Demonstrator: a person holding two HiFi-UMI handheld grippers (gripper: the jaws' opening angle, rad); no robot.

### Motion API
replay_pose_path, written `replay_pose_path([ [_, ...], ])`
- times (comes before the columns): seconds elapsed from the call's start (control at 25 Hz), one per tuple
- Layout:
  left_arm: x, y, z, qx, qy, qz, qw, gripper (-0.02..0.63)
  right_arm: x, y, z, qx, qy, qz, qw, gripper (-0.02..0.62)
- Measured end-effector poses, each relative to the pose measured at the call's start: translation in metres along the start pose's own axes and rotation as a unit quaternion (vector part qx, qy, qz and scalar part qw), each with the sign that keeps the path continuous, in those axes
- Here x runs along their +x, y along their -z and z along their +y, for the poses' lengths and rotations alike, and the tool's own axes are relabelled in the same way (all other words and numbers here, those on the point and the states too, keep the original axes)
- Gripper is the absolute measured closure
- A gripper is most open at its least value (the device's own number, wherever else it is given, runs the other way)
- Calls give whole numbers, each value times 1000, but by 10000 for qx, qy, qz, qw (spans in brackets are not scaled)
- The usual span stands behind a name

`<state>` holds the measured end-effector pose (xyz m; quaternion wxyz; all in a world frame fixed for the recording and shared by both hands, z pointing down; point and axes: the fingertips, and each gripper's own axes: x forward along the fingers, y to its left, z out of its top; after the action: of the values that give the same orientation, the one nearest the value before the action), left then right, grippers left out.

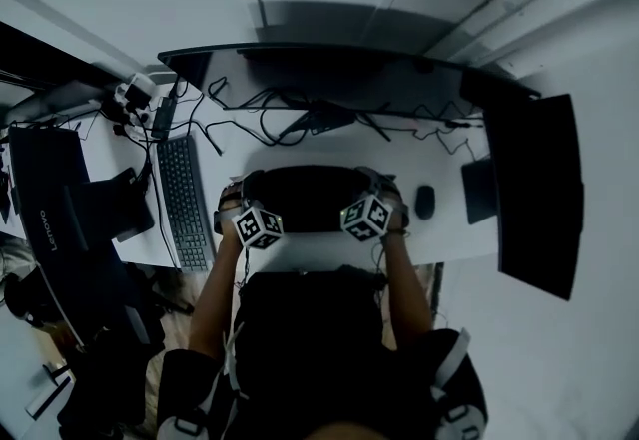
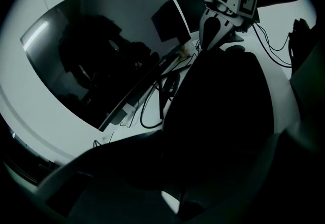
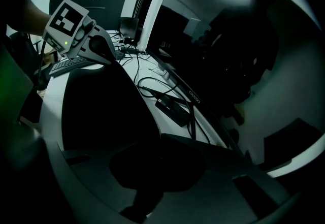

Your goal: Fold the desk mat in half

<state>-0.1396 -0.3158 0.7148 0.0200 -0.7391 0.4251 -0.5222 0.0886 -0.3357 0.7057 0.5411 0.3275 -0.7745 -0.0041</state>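
Note:
The black desk mat [image 1: 310, 197] lies in the middle of the white desk [image 1: 300, 250], just in front of the person. My left gripper [image 1: 252, 211] is at the mat's near left corner and my right gripper [image 1: 371, 203] at its near right corner. In the left gripper view the dark mat [image 2: 223, 111] runs from between my jaws across to the right gripper [image 2: 204, 48]. The right gripper view shows the mat [image 3: 106, 111] stretching away to the left gripper [image 3: 108, 58]. Both pairs of jaws look shut on the mat's edge, though the contact itself is lost in darkness.
A wide curved monitor [image 1: 349, 79] stands at the back of the desk with tangled cables [image 1: 290, 119] and a power brick [image 3: 175, 111] before it. A keyboard [image 1: 185, 199] lies left of the mat and a mouse [image 1: 425, 201] right of it. Dark screens [image 1: 539, 189] flank both sides.

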Motion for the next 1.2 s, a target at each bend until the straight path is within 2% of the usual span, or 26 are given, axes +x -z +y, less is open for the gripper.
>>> replay_pose_path([
  [0.16,24,7,-3,-303,225,264,9989,586,28,0,-5,-71,-134,89,9998,574],
  [0.28,43,14,-6,-459,234,353,9980,585,48,4,-5,-91,-205,182,9996,575],
  [0.72,70,19,-3,-499,147,507,9974,578,80,6,-7,-75,-284,246,9993,565],
  [1.0,88,32,-11,-668,168,795,9944,509,97,15,4,-22,-348,349,9988,531],
  [1.2,91,33,-11,-638,67,862,9942,499,105,19,-1,5,-121,399,9991,511],
])
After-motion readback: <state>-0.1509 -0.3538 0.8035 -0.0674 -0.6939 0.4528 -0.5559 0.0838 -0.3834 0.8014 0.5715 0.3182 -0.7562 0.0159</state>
